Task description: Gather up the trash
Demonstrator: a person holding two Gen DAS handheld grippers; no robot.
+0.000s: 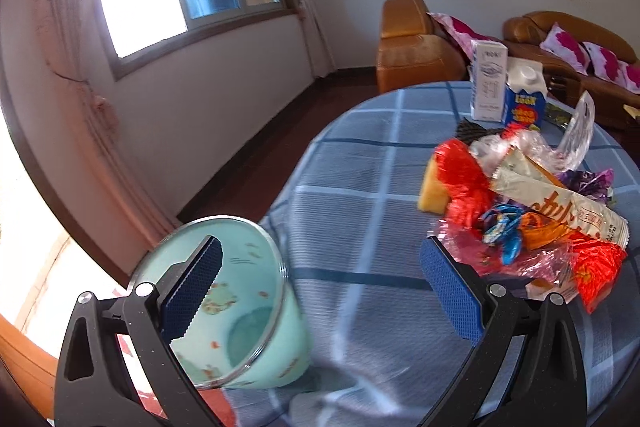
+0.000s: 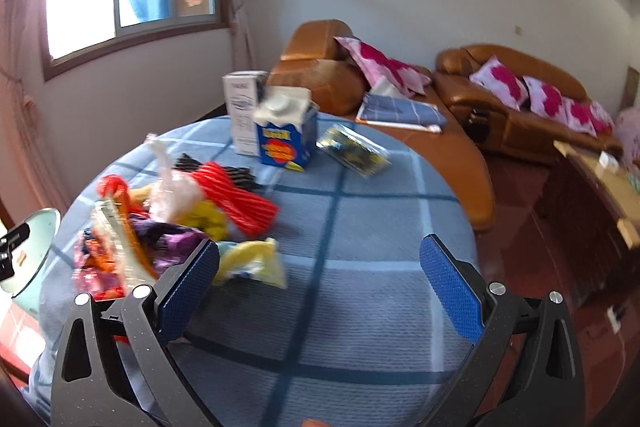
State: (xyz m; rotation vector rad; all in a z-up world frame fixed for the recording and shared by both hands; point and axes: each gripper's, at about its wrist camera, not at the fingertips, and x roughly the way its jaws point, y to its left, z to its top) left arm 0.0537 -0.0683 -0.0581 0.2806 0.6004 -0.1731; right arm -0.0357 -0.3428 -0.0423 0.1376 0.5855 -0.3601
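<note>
Left tongs (image 1: 320, 283): spread wide, empty, one finger inside mint bin (image 1: 240, 307) at bench (image 1: 360, 155) edge. Right tongs (image 2: 320, 287): wide, empty. Wrapper pile (image 1: 528, 211) heaped mid-bench, near the bin. Advice: pinch single wrappers low; keep the bin's mouth close.

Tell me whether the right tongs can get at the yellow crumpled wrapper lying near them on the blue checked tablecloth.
Probably yes. The right tongs are open, and the yellow crumpled wrapper lies on the blue checked tablecloth just ahead of their left finger, at the pile's near edge, with nothing over it.
</note>
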